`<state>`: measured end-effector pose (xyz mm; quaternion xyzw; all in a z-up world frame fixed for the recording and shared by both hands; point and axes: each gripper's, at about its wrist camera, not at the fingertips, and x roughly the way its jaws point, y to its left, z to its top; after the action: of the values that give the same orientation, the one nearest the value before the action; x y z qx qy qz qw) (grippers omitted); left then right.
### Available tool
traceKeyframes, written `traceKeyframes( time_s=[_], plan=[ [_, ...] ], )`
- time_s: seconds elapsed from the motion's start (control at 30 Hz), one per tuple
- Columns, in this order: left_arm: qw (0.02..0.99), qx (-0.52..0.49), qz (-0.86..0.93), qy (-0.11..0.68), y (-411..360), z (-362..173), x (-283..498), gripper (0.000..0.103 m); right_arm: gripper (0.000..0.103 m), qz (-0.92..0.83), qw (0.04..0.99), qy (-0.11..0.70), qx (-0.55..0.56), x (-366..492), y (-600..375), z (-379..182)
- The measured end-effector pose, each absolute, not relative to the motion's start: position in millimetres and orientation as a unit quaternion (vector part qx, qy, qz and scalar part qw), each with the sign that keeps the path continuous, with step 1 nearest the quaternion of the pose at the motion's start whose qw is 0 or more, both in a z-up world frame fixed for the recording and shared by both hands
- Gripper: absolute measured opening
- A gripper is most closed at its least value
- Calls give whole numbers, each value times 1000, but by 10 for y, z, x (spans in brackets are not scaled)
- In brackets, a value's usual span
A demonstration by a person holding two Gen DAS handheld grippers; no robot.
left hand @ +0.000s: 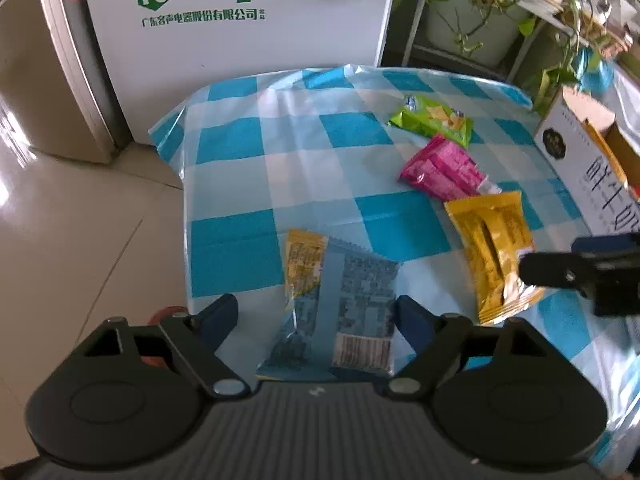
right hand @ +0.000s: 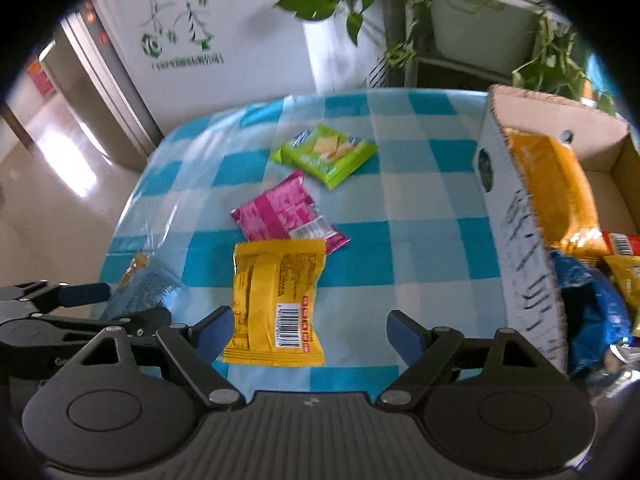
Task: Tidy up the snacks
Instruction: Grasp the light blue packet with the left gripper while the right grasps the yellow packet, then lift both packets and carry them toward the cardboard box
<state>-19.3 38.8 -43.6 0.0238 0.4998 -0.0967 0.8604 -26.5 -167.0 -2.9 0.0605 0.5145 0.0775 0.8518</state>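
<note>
Four snack packets lie on the blue-and-white checked tablecloth [left hand: 248,148]. A blue packet with a yellow end [left hand: 340,300] lies flat between the fingers of my left gripper [left hand: 318,316], which is open, its pads apart from the packet. In the right wrist view a yellow packet [right hand: 276,300] with a barcode lies under my right gripper [right hand: 308,330], also open, closer to its left finger. Beyond it lie a pink packet [right hand: 280,212] and a green cracker packet [right hand: 326,154]. An open cardboard box [right hand: 516,240] at the right holds several packets.
A white appliance [left hand: 240,40] with green print stands behind the table. Potted plants on a rack [left hand: 500,8] hang over the far right corner. Tiled floor [left hand: 72,240] lies past the table's left edge. My left gripper [right hand: 120,306] shows at the left of the right wrist view.
</note>
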Motion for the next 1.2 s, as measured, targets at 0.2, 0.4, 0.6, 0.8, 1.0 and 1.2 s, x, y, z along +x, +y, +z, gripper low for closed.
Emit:
traceKeyframes(
  time_s=[0.2, 0.4, 0.6, 0.8, 1.0, 1.2],
  plan=[
    [856, 36, -82, 509, 399, -517, -184, 103, 87, 58, 848, 523, 57, -148, -1548, -148],
    [856, 26, -80, 510, 418, -530, -186, 103, 86, 52, 846, 529, 52, -70, -1472, -235],
    [852, 8, -73, 519, 442, -542, -165, 103, 86, 63, 846, 529, 31, -51, -1374, -247],
    [851, -2, -65, 520, 449, -553, -177, 103, 81, 66, 846, 529, 16, -52, -1326, -255],
    [853, 4, -66, 518, 434, -538, -181, 103, 58, 52, 851, 522, 13, -70, -1410, -215],
    [866, 23, -72, 494, 368, -509, -210, 101, 57, 33, 846, 531, 32, -98, -1589, -189]
  ],
)
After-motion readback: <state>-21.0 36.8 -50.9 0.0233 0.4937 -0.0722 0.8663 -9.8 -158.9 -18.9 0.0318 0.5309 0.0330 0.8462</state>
